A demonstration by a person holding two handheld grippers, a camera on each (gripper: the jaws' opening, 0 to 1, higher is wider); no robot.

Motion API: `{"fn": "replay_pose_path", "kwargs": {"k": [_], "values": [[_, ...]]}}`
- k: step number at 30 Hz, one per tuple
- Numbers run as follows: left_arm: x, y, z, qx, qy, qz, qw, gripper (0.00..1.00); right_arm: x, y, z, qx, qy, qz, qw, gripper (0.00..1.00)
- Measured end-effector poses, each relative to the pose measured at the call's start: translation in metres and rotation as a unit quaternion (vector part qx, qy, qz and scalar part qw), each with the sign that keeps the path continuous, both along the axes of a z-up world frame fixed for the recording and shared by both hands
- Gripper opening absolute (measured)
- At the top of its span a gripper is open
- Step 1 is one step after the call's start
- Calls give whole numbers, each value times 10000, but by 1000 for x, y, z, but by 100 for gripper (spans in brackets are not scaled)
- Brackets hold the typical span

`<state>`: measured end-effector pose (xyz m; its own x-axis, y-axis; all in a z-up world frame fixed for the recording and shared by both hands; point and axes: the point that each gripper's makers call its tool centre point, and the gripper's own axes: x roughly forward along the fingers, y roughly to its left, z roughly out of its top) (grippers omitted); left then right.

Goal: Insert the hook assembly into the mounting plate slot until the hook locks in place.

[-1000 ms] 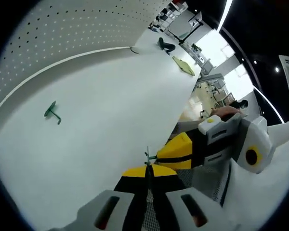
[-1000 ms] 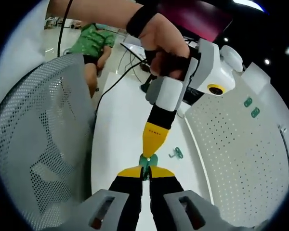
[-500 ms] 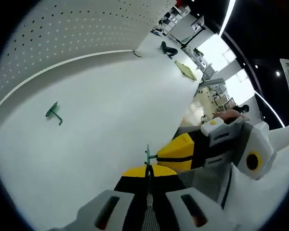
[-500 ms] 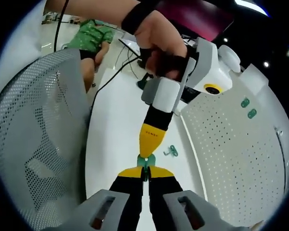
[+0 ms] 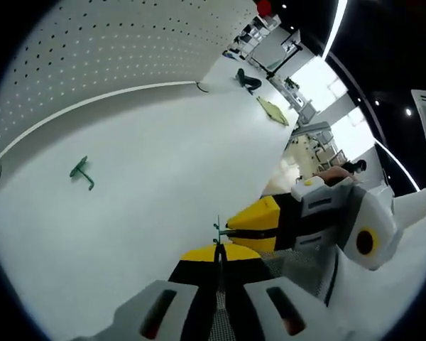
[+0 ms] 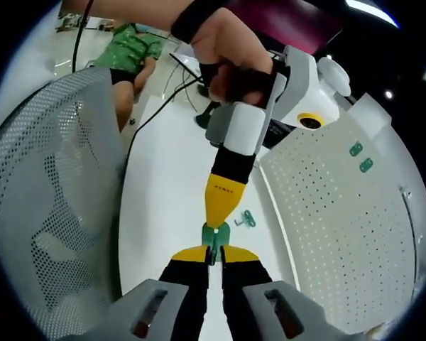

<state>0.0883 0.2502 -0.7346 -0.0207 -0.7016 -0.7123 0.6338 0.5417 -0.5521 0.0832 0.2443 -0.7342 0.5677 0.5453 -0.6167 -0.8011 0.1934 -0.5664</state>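
Observation:
In the left gripper view my left gripper (image 5: pixel 217 250) is shut on a thin green piece (image 5: pixel 217 231) seen edge-on. The right gripper's yellow tip (image 5: pixel 255 224) comes in from the right and meets that piece. In the right gripper view my right gripper (image 6: pixel 214 254) is shut on a flat green piece (image 6: pixel 214 234), and the left gripper's yellow tip (image 6: pixel 224 199), held by a hand, touches its top. I cannot tell where one piece ends and the other begins. A loose green hook (image 5: pixel 82 172) (image 6: pixel 246 219) lies on the white table (image 5: pixel 163 156).
A white pegboard (image 5: pixel 113 50) (image 6: pixel 341 234) stands along the table's far side, with two green parts (image 6: pixel 361 158) mounted on it. A grey mesh chair back (image 6: pixel 50 213) is at the left of the right gripper view. A cable (image 6: pixel 156 106) crosses the table.
Both views have shifted slightly with the hands. The two grippers stay tip to tip on the green pieces, and the loose hook has not moved on the table.

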Motion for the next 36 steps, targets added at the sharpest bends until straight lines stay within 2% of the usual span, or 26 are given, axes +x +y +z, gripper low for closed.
{"fn": "replay_pose_path", "kwargs": {"k": [6,10,11,12,15,16,18,24,26,30,34,36], "values": [[-2,0,-2,25,79,-18,10000,1,-2,1,-1,-52,-62,61,9999,2],[-3,-1,-2,27,31,-83,10000,2,-2,0,-1,-51,-47,62,10000,1],[-4,-1,-3,39,-20,-145,9999,2,-2,0,-2,-44,-37,44,10000,1],[0,-3,-2,-28,-328,-323,9989,2,-1,-1,-2,-45,-45,2,10000,1],[1,-5,0,-98,-622,-472,9969,2,2,-4,0,35,-3,-113,9999,1],[-1,-5,0,-97,-579,-429,9974,3,2,-4,0,59,-2,-139,9999,1],[3,-7,3,-206,-760,-429,9960,3,4,-6,1,43,-61,-180,9998,1],[10,-8,10,-496,-939,-231,9941,4,9,-9,7,219,-93,-378,9990,1],[19,-7,13,-598,-1182,-42,9912,8,10,-10,8,260,-68,-432,9987,1],[23,-2,18,-689,-1268,115,9895,11,13,-11,9,290,-113,-544,9980,1],[24,5,16,-615,-1353,172,9887,9,13,-10,10,368,-79,-583,9976,1],[25,4,18,-792,-1294,380,9877,8,14,-11,11,395,-71,-628,9972,1]]}}
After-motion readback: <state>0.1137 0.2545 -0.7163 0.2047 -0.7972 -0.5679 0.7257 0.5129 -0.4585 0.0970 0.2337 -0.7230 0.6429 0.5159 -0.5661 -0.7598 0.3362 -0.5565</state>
